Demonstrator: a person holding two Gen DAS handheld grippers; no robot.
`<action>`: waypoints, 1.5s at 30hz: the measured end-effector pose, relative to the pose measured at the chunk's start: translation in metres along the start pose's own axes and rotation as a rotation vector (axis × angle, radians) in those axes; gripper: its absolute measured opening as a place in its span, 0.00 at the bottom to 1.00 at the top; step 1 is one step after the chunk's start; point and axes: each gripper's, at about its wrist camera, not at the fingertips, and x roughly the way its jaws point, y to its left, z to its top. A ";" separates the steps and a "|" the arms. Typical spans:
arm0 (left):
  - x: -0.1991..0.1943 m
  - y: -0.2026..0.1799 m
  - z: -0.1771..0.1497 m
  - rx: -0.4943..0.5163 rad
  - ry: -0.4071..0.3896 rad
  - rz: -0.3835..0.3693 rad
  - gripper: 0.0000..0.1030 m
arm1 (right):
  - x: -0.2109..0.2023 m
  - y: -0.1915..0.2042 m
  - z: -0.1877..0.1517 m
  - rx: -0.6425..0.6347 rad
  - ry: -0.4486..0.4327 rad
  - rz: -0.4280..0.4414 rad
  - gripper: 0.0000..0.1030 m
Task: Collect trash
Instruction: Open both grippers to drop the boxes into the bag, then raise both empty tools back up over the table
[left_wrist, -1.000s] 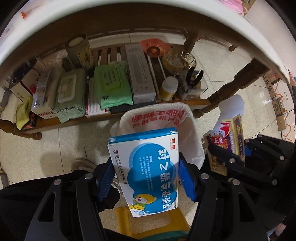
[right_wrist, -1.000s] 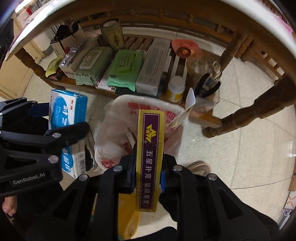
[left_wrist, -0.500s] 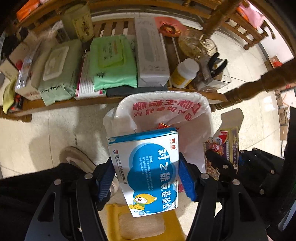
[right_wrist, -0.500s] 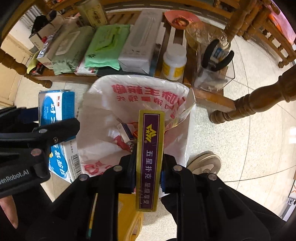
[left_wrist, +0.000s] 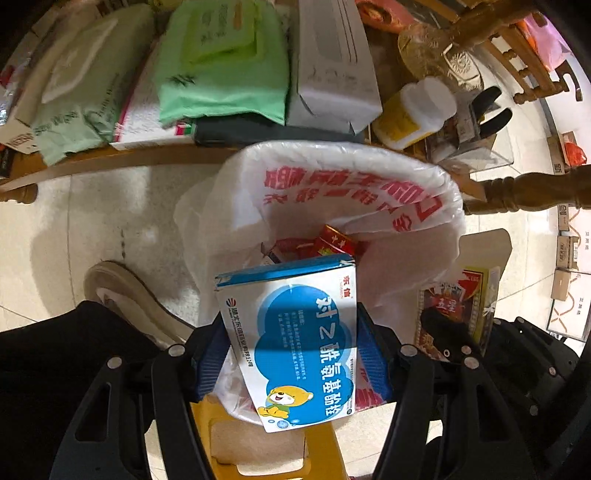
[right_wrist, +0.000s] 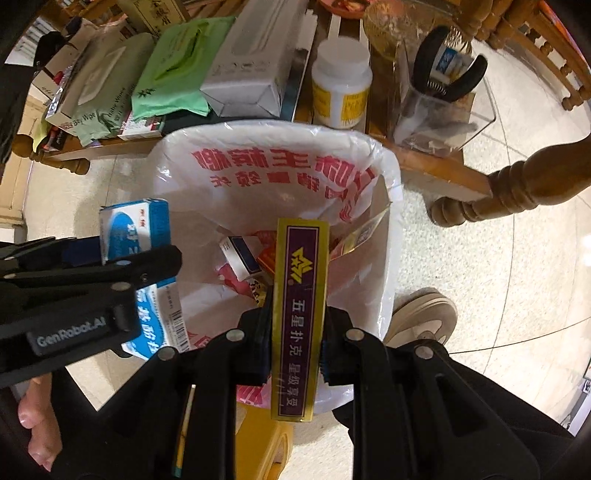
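Observation:
My left gripper (left_wrist: 291, 354) is shut on a blue and white medicine box (left_wrist: 295, 339) with a cartoon bear, held over the near rim of a bin lined with a white plastic bag (left_wrist: 351, 192) printed in red. My right gripper (right_wrist: 295, 343) is shut on a narrow purple and gold card box (right_wrist: 301, 295), hanging over the same bag (right_wrist: 277, 158). Several small boxes (right_wrist: 243, 258) lie inside it. In the right wrist view the left gripper and its blue box (right_wrist: 136, 229) sit at the bag's left edge. The card box (left_wrist: 458, 310) shows right of the bag in the left wrist view.
A low wooden shelf (right_wrist: 436, 166) behind the bin holds wipe packs (left_wrist: 221, 62), a white carton (left_wrist: 332, 66), a white and yellow bottle (right_wrist: 341, 85) and pliers in a clear holder (right_wrist: 447, 88). A carved table leg (right_wrist: 517, 188) stands right. A shoe (right_wrist: 421, 317) and a yellow stool (left_wrist: 258, 443) are near.
Both grippers have sunk toward the bin with their boxes; the bag's mouth now fills the middle of both views and its contents show. Neither grip has altered.

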 end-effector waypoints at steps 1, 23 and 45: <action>0.002 0.000 0.001 0.004 -0.001 0.007 0.60 | 0.002 0.000 0.001 0.002 0.006 0.003 0.19; 0.032 -0.004 0.009 0.015 0.061 0.011 0.59 | 0.029 0.011 0.003 -0.022 0.067 0.063 0.19; 0.019 -0.008 0.006 0.048 0.016 0.056 0.71 | 0.016 0.009 0.005 -0.014 0.010 0.027 0.57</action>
